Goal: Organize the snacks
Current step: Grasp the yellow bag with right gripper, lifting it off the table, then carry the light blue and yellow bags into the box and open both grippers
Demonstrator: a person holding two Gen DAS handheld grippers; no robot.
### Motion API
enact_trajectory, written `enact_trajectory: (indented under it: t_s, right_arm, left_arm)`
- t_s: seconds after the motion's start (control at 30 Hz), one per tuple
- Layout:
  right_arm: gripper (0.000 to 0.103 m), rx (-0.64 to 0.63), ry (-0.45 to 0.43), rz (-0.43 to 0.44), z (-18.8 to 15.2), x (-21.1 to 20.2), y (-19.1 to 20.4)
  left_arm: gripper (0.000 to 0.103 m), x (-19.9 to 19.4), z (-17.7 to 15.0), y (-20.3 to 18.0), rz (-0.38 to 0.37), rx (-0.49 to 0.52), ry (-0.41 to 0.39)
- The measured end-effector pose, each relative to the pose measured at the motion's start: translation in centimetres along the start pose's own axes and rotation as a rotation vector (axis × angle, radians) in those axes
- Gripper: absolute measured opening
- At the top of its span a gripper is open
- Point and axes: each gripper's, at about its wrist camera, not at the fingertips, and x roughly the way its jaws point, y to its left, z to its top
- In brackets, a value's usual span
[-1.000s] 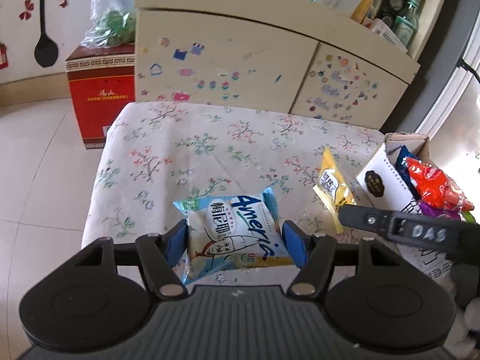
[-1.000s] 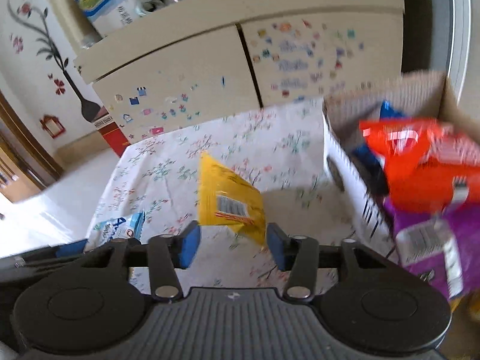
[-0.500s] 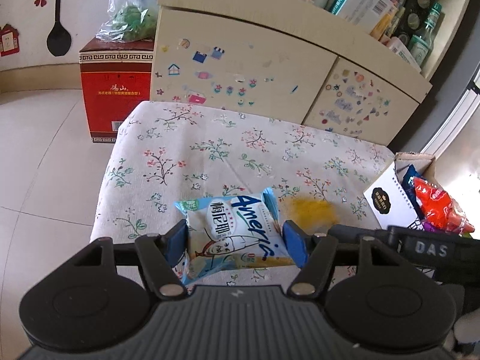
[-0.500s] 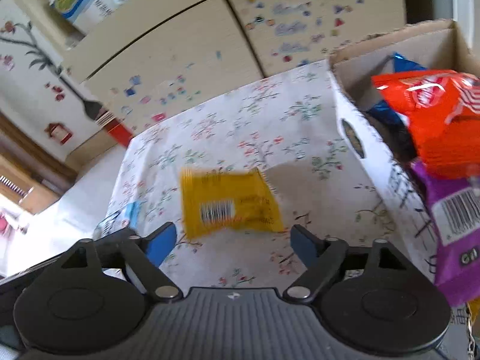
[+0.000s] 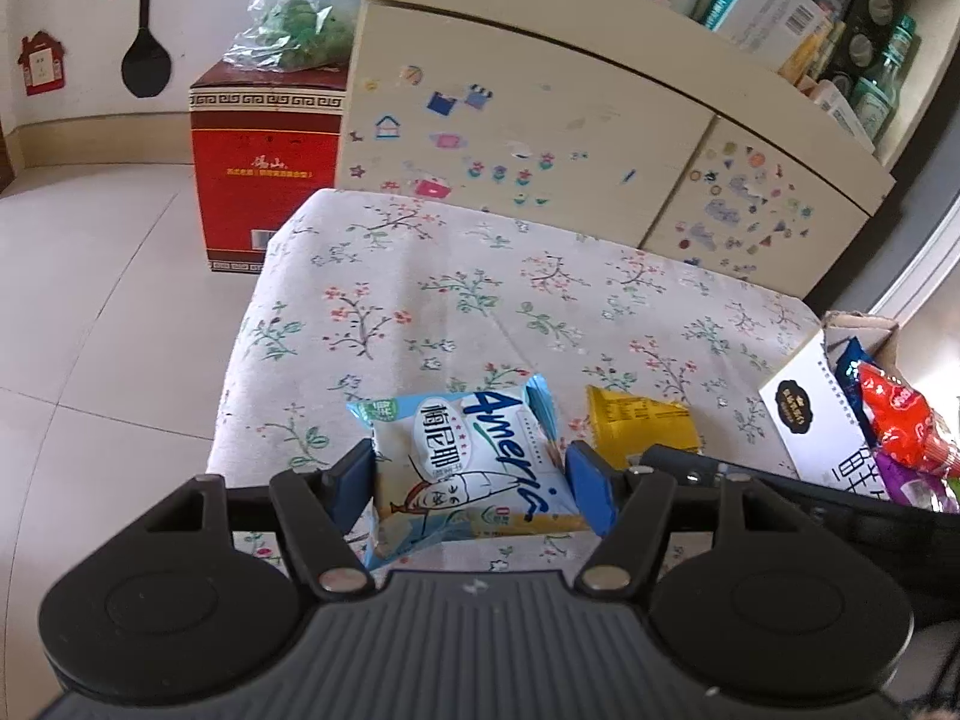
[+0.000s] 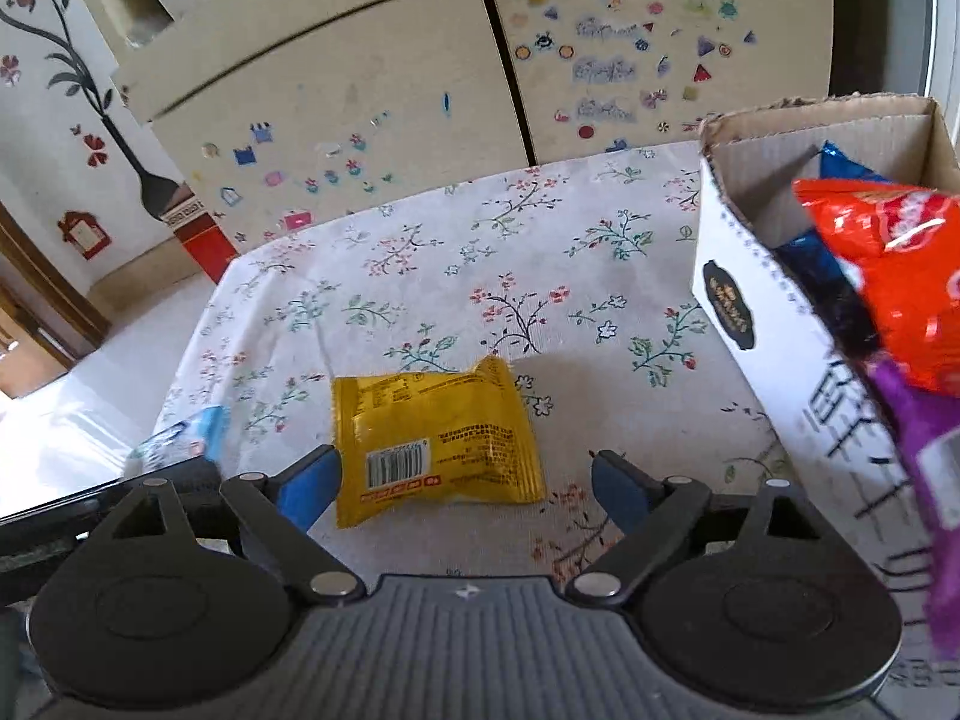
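A blue and white snack packet (image 5: 462, 450) sits just above the floral tablecloth, with my left gripper (image 5: 471, 480) shut on it, a blue pad pressing each side. To its right a yellow snack packet (image 5: 642, 426) lies flat on the cloth. In the right wrist view the yellow packet (image 6: 438, 438) lies barcode up between the fingers of my right gripper (image 6: 462, 474). Its jaws are opening and the pads do not press the packet. An open cardboard box (image 6: 750, 312) at the right holds red, blue and purple snack bags.
The small table (image 5: 480, 288) has a floral cloth and drops to a tiled floor on its left. Behind it stands a beige cabinet (image 5: 540, 138) covered with stickers. A red carton (image 5: 264, 156) with a plastic bag on top stands at the back left.
The right gripper's jaws spread wide and let go of the yellow packet, which fell from mid-air and now lies flat on the cloth. The left gripper kept its hold on the blue packet.
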Motion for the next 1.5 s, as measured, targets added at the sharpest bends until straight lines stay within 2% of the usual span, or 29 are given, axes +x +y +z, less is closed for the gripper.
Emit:
enact_trajectory:
  t_s: [0.07, 0.2, 0.27, 0.3, 0.37, 0.53, 0.77, 1.07, 1.5]
  right_arm:
    - [0.100, -0.024, -0.020, -0.011, -0.1, 0.4, 0.5]
    - [0.097, -0.163, -0.048, -0.089, -0.7, 1.2, 2.2]
    - [0.085, -0.241, -0.064, -0.128, -1.3, 1.4, 3.0]
    - [0.083, -0.278, -0.073, -0.138, -1.5, 1.4, 3.3]
    - [0.064, -0.284, -0.079, -0.103, -1.5, 1.1, 3.5]
    - [0.033, -0.268, -0.082, -0.083, -1.2, 0.6, 3.1]
    - [0.024, -0.215, -0.104, -0.076, -1.5, -0.5, 2.4]
    - [0.023, -0.100, -0.107, -0.018, -1.2, -1.4, 1.1]
    - [0.022, -0.130, -0.180, 0.007, 0.0, -6.4, 2.1]
  left_arm:
    - [0.067, 0.1, 0.0, 0.3, 0.002, -0.009, 0.002]
    - [0.067, 0.3, 0.1, 0.4, 0.006, -0.013, 0.008]
    - [0.067, 0.5, 0.1, 0.3, 0.006, -0.011, 0.011]
    - [0.067, 0.5, 0.1, 0.3, 0.006, -0.009, 0.012]
    - [0.067, 0.7, 0.0, 0.1, 0.007, -0.001, 0.012]
    - [0.067, 0.5, -0.1, -0.4, 0.005, 0.023, 0.004]
    - [0.067, -0.1, 0.0, -0.8, 0.004, 0.040, -0.017]
    - [0.067, -0.3, -0.1, -1.2, -0.002, 0.051, -0.021]
    - [0.067, -1.7, 0.6, -2.8, -0.042, 0.065, -0.062]
